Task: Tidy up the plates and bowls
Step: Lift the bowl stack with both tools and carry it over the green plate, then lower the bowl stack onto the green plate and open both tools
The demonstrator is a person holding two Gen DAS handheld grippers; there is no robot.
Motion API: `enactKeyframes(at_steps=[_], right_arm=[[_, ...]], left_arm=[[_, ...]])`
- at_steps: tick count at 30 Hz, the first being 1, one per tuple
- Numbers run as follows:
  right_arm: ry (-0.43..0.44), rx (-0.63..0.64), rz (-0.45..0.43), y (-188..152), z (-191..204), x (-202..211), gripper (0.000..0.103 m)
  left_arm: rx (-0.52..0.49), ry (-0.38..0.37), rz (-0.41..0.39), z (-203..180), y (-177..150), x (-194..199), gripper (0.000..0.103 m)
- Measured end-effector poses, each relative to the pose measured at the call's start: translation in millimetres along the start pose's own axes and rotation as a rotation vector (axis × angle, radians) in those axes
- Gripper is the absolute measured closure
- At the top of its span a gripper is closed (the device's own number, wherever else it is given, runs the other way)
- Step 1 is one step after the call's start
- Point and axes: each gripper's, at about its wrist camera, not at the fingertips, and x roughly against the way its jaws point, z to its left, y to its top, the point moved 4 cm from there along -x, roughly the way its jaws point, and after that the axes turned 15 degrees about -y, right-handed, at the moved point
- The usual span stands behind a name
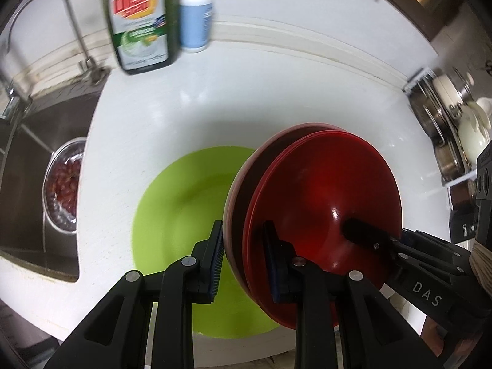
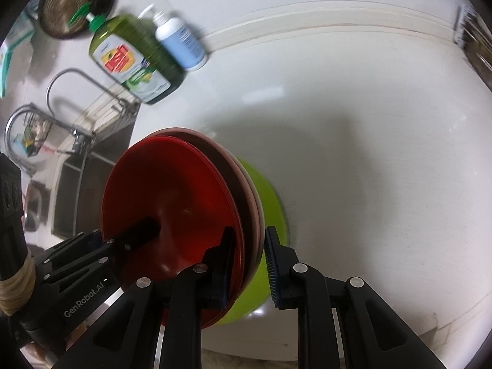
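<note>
On the white counter (image 1: pixel 276 98) a green soap bottle (image 1: pixel 138 21) and a small blue bottle (image 1: pixel 195 15) stand at the back wall, well apart from the dishes; the sink (image 1: pixel 46 169) with its tap (image 1: pixel 46 15) lies left, a dish rack (image 1: pixel 446 129) right. A green plate (image 1: pixel 184 215) lies flat. Above it a red bowl (image 1: pixel 323 200), nested with a pinkish one behind, stands on edge, hollow facing the right gripper. The left gripper (image 1: pixel 243 264) and right gripper (image 2: pixel 246 269) each straddle the rims, jaws part open; whether they clamp is unclear.
</note>
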Motion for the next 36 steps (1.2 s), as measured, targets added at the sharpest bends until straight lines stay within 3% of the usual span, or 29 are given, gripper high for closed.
enactKeyframes(at_steps=[14,27,36], right_arm=[[0.007,0.057,0.094,-6.9,31.7,-30.9,0.082],[-0.011,0.059,0.14,-9.9,30.1,-41.9,0.081],[-0.018,0.087,0.12,-8.4,34.7,-41.6,0.079]], left_arm=[[0.091,0.025,0.043,45.9,-12.7,-9.1,0.078],[0.117,0.019,0.081,50.4,-16.1,-22.7,0.078],[0.129,-0.004,0.081,53.4,-16.4,-22.7,0.078]])
